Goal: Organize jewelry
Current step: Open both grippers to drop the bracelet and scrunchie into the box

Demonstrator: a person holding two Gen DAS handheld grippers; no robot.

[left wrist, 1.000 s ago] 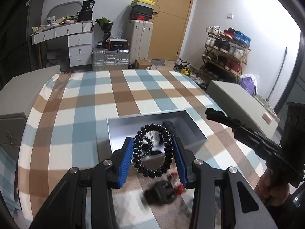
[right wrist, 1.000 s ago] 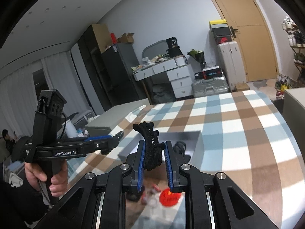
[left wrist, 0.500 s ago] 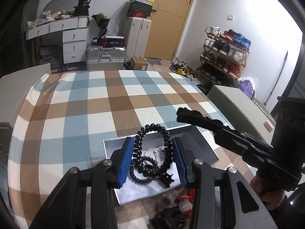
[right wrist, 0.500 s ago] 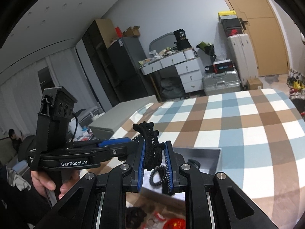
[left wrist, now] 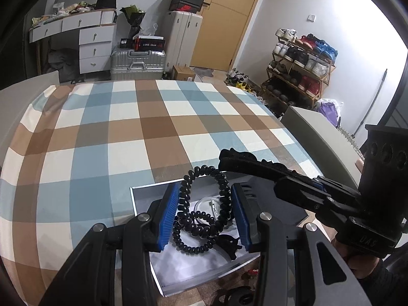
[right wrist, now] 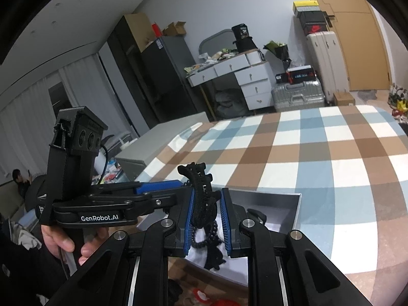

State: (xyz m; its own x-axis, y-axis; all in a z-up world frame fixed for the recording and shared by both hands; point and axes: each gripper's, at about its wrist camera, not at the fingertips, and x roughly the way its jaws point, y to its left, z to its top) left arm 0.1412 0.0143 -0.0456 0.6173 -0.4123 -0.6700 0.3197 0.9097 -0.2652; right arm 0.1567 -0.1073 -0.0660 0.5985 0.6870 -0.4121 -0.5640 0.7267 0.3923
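Nearest the left wrist camera, the left gripper has its blue-padded jaws pinching a black beaded bracelet, whose loops hang over the open grey box. Inside the box, on its white lining, lie a pale coiled piece and a small dark item; what they are is too small to tell. From the right, the right gripper holds its jaws pressed onto a black ridged hair claw, its tip reaching over the far edge of the box in the left view. The box sits on a bed with a brown, blue and white check cover.

Judging by this, both pieces are being carried to the box for putting away. Next, each needs lowering clear of the other gripper, then the jaws spreading so the bracelet falls inside the walls rather than draping over the rim.

"GenRobot.AI" reads in white on the left gripper's body. Farther off, beyond the bed, stand a silver suitcase and a shoe rack.
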